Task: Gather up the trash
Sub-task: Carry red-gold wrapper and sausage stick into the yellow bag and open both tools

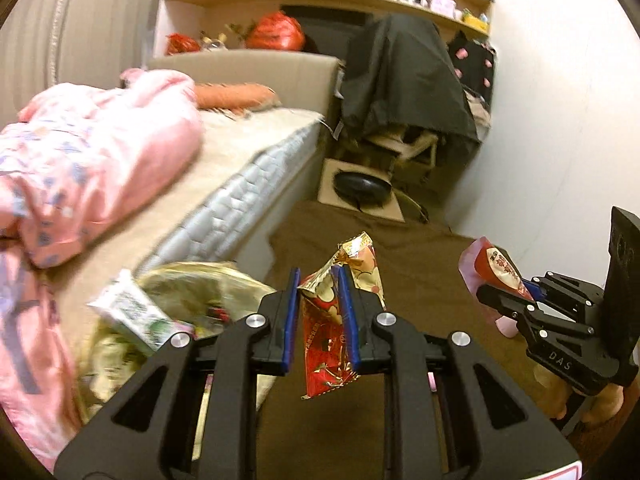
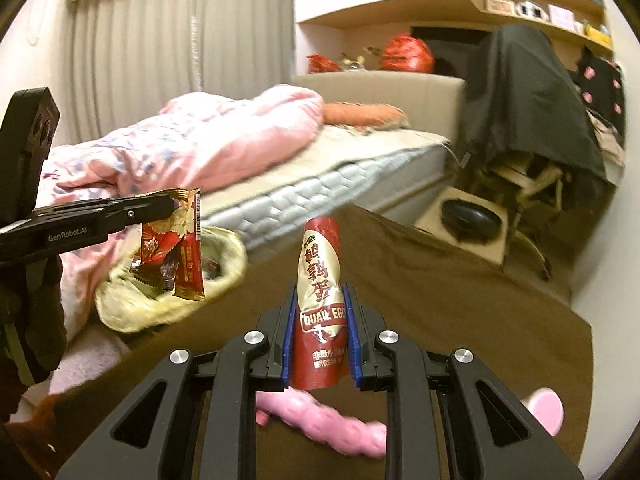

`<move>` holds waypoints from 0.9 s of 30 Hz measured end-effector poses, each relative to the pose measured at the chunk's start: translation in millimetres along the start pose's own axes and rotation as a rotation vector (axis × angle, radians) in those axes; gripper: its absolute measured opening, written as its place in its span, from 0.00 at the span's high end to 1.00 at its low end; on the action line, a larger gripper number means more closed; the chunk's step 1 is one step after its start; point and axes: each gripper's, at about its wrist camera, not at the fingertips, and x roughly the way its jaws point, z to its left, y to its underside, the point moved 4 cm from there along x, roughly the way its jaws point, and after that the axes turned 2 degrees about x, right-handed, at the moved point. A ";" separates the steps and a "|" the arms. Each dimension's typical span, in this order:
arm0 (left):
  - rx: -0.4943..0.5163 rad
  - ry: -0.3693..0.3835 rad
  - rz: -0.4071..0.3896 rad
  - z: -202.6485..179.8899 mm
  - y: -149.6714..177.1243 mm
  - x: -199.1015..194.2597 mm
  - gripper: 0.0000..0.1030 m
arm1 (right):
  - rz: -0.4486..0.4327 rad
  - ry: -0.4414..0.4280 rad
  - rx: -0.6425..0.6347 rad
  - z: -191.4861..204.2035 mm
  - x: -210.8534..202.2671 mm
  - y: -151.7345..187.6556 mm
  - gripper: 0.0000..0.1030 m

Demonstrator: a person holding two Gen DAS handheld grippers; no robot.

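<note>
Left wrist view: my left gripper (image 1: pixel 319 312) has its jaws clamped on a red-and-gold foil wrapper (image 1: pixel 326 344), pinched at mid-length; its crumpled top sticks up past the pads and the flat tail hangs free below.
Right wrist view: my right gripper (image 2: pixel 319 332) has its jaws closed on a red quail egg packet (image 2: pixel 320 304), which stands upright between the blue pads.
Location of trash: both pieces are held in the air above the brown blanket (image 2: pixel 460 300); the wrapper hangs just over the yellowish bag (image 2: pixel 168 308).
Bag: thin, crinkled plastic with a floppy open mouth, lying against the edge of the bed (image 2: pixel 320 196); a green-and-white packet (image 1: pixel 132 312) is at its rim.
Handling, wrapper: I judge it nearly weightless, limp and slick; a pinch across the flat film holds best, and it may flutter on release.
Handling, packet: looks emptied and rolled, soft and easily crushed; the mid-body hold seems secure.
Surroundings: pink quilt (image 1: pixel 92 152), puffy and soft; mattress side quilted; a pink knobbly object (image 2: pixel 332 428) lies on the blanket below my right jaws.
Risk: the bag mouth is slack, so a drop could miss it.
</note>
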 end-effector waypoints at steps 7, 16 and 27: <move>-0.085 -0.130 -0.038 79.7 5.8 -30.1 0.82 | 0.020 -0.092 -0.049 56.0 30.2 -29.3 0.80; -0.229 -0.200 -0.019 164.0 39.7 -34.4 0.82 | 0.104 -0.174 -0.096 108.4 90.5 -49.9 0.80; -0.278 -0.144 0.070 177.9 70.0 19.8 0.82 | 0.250 -0.246 -0.140 143.5 177.6 -35.2 0.80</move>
